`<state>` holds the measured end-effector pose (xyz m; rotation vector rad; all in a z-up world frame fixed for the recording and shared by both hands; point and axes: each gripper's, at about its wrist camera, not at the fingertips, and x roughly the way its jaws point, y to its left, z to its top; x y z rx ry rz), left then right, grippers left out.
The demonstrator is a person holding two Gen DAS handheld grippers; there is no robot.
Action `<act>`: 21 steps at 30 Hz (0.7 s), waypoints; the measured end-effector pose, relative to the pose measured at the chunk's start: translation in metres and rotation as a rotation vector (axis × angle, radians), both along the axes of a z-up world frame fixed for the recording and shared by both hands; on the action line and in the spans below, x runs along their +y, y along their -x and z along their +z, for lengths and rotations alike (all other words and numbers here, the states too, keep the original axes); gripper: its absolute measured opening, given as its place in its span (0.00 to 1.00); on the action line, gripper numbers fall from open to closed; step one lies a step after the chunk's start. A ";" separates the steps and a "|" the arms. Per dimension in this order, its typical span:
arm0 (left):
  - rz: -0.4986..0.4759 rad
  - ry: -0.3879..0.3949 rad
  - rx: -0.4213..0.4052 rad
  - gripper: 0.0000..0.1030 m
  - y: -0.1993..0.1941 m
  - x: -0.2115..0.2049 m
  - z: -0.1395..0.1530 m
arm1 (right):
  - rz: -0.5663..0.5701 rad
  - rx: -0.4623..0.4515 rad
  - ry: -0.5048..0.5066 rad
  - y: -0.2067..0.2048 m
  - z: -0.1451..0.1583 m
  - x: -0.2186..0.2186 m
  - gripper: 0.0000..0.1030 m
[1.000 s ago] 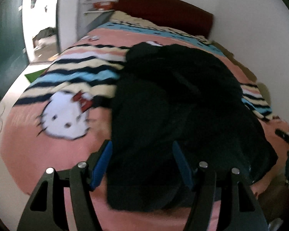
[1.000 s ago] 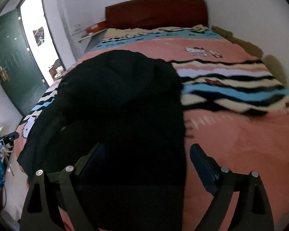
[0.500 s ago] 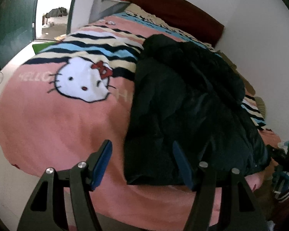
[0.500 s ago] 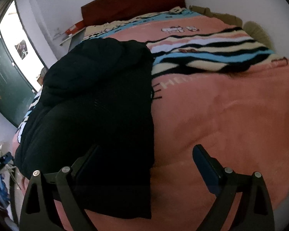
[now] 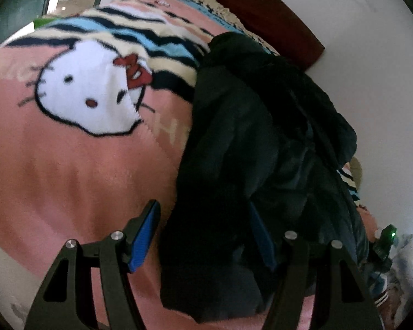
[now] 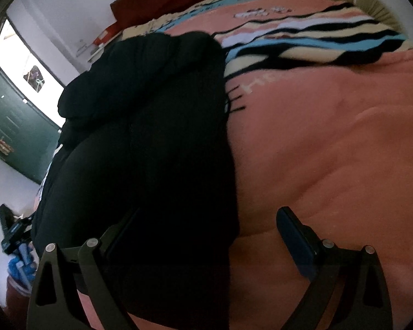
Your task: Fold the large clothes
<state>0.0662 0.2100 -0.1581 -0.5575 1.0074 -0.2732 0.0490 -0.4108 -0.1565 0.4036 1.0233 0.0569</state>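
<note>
A large black padded jacket (image 5: 256, 143) lies lengthwise on the pink bed blanket (image 5: 77, 170); it also shows in the right wrist view (image 6: 151, 126). My left gripper (image 5: 203, 236) is open, its blue pads astride the jacket's near left hem corner. My right gripper (image 6: 206, 236) is open over the jacket's near right edge, with the left finger against the dark cloth and the right finger (image 6: 294, 228) over the bare blanket (image 6: 330, 143). Neither holds cloth.
The blanket has a white cat face (image 5: 88, 90) and a striped band (image 6: 303, 38). A dark red headboard (image 5: 264, 13) stands at the far end by the white wall. A green door (image 6: 11, 126) and a bright doorway are at the left. Shoes (image 5: 382, 288) lie on the floor.
Both grippers have moved down and closer to the jacket's near hem, tilting outward. The jaws stay open. The jacket has not moved.
</note>
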 end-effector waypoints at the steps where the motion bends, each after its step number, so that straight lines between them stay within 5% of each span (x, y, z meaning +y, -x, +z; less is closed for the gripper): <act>1: 0.001 0.033 0.007 0.62 -0.002 0.002 -0.005 | 0.007 0.006 -0.013 -0.002 -0.002 0.000 0.93; 15: -0.059 0.386 0.049 0.62 0.002 -0.008 -0.037 | 0.132 0.051 -0.259 -0.019 -0.014 0.017 0.94; 21: -0.070 0.387 0.050 0.62 0.009 -0.011 -0.033 | 0.150 0.054 -0.301 -0.013 -0.020 0.016 0.88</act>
